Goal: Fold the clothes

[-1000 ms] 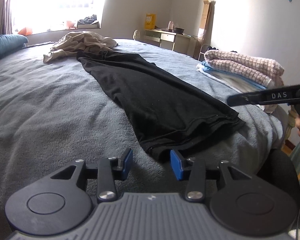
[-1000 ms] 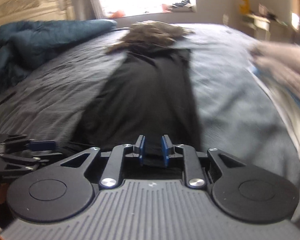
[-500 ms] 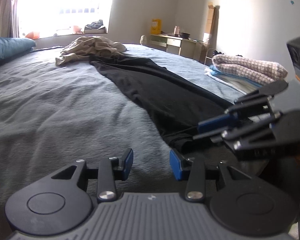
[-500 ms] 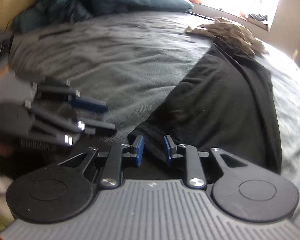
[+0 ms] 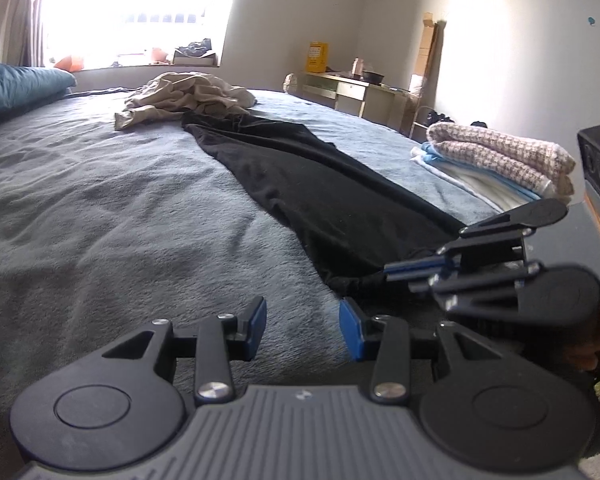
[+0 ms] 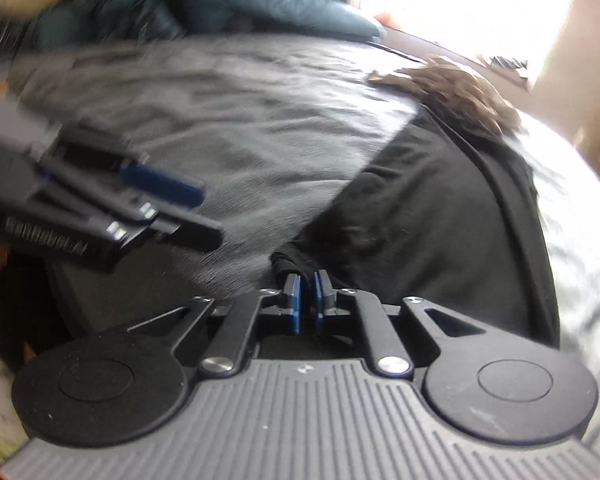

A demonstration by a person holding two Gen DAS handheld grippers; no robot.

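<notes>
Bedding comes first: a grey blanket-covered bed (image 5: 100,216) fills both views, with a teal duvet (image 5: 16,84) bunched at its far left. Down the middle lies the black garment (image 5: 324,184), stretched long and narrow from a crumpled beige garment (image 5: 188,98) near the window to the near edge of the bed. To the right, well apart from it, sits a stack of folded clothes (image 5: 500,160) topped by a houndstooth piece.

At the garment's near end, the right tool (image 6: 307,300) has its blue pads pressed almost together on a bunched bit of black hem (the fabric pokes up between them, though motion blur softens the detail). In the left wrist view this same tool (image 5: 412,270) lies on its side at the hem's corner. The left tool (image 5: 302,326) stands spread with nothing between its pads, hovering over bare blanket just left of the hem.

The step in hand looks like securing the bottom edge for a lengthwise fold. To do it well, I would bring the left tool across to the hem's other corner and pinch both layers there, matching the right tool's depth of bite. Lifting both corners together, with the edge kept taut between them, should stop the thin cloth from sagging or twisting as it travels toward the far end.
</notes>
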